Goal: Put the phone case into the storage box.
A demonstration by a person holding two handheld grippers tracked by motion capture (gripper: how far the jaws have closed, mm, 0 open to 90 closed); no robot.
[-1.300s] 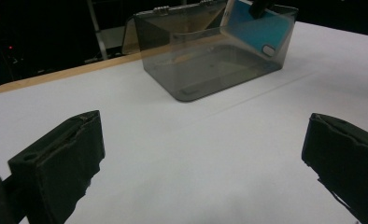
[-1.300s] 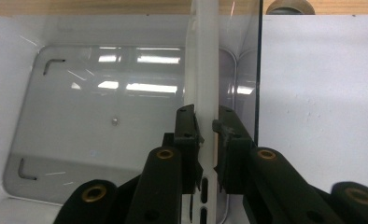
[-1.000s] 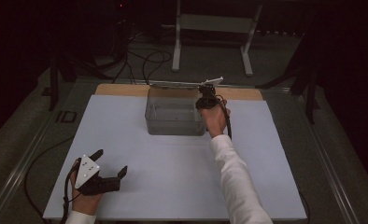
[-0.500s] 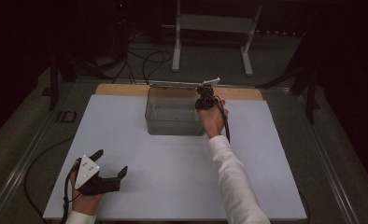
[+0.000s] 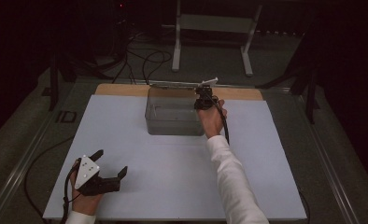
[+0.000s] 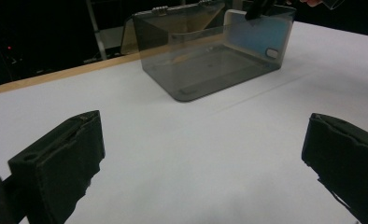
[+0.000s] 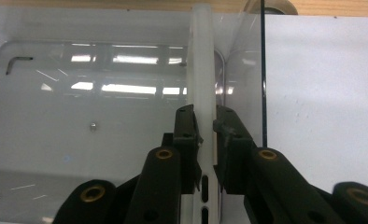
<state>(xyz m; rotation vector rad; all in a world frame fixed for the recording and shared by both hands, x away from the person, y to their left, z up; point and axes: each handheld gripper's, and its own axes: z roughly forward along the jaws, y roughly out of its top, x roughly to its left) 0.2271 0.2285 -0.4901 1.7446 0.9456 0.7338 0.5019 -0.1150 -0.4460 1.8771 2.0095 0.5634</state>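
Clear bin [image 5: 173, 114] at the far middle of the white tabletop [image 5: 140, 154], just before a wooden strip [image 5: 121, 89] along the far edge. Right gripper [image 5: 204, 99] up at the bin's right end, held by the right hand [image 5: 211, 119], white sleeve [image 5: 231, 182] reaching forward from the near edge. In the right gripper view, jaws of the right gripper [image 7: 206, 125] closed narrow on a thin white panel [image 7: 202, 70] standing on edge inside the bin [image 7: 79, 116], close to its right wall. In the left gripper view, panel [image 6: 259, 39] seen as a pale slab with rounded corners against the bin's [image 6: 205, 51] far end, a dark gripper tip at its top edge.

Left gripper [image 5: 108, 172] low over the near left corner of the tabletop, well apart from the bin, grey three-cornered plate [image 5: 86, 170] on top, left hand [image 5: 84, 203] behind it. Jaws spread wide, gripping nothing; bare tabletop [image 6: 196, 154] between them in the left gripper view.
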